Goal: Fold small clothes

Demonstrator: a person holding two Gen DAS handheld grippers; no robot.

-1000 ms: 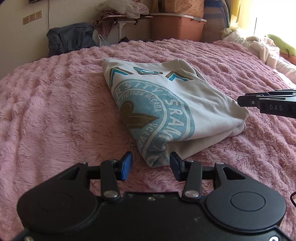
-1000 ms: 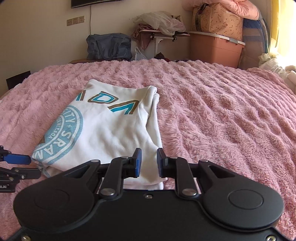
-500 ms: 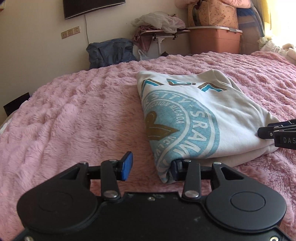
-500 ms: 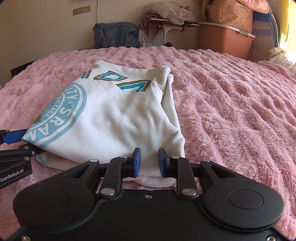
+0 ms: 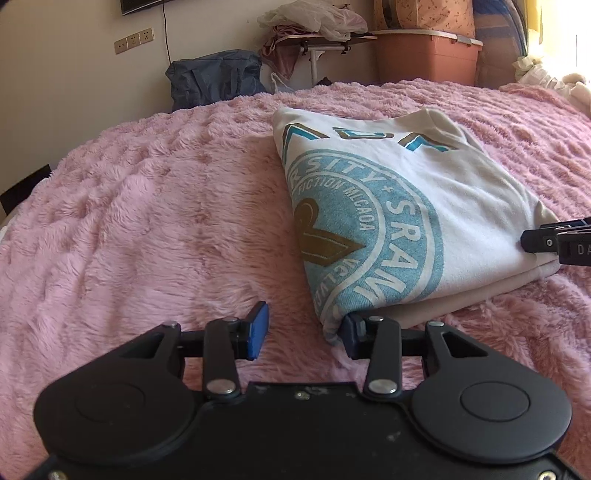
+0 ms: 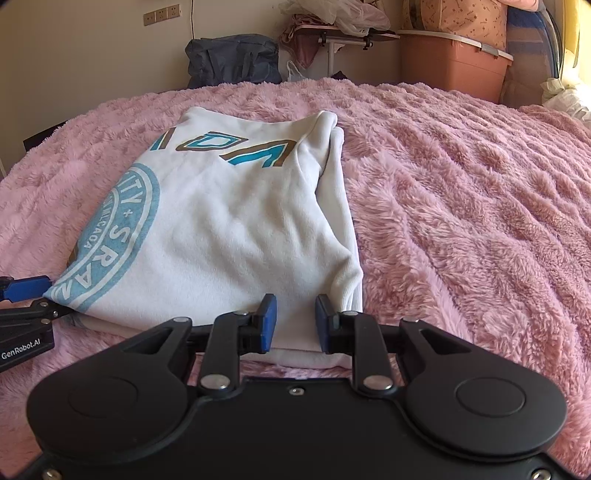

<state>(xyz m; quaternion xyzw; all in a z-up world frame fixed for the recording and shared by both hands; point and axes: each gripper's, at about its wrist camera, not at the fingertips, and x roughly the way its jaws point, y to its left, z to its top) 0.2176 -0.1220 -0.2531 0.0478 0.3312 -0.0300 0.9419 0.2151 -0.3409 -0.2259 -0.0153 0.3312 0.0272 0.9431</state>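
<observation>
A folded white sweatshirt (image 5: 461, 206) (image 6: 236, 229) with a round teal print lies on the pink fluffy blanket (image 5: 166, 221). My left gripper (image 5: 303, 328) sits low at the shirt's near left corner. Its jaws are wide open and its right finger (image 5: 351, 332) touches that corner, with only blanket between the pads. In the right wrist view the left gripper (image 6: 33, 299) shows at the left edge. My right gripper (image 6: 294, 321) is at the near right corner, jaws a narrow gap apart over the shirt's edge, the fabric flat between them and not pinched. The right gripper (image 5: 532, 240) also shows side-on at the shirt's right corner.
Beyond the bed, against the wall, stand a dark blue bag (image 5: 218, 81), a small table piled with clothes (image 5: 317, 33) and an orange storage box (image 5: 428, 55). Pale bedding (image 5: 554, 77) is heaped at the far right. Blanket stretches to the shirt's left and right.
My right gripper has come down onto the shirt's near right corner. The left gripper has turned, so the near left corner now sits at its right finger instead of between the fingers.
</observation>
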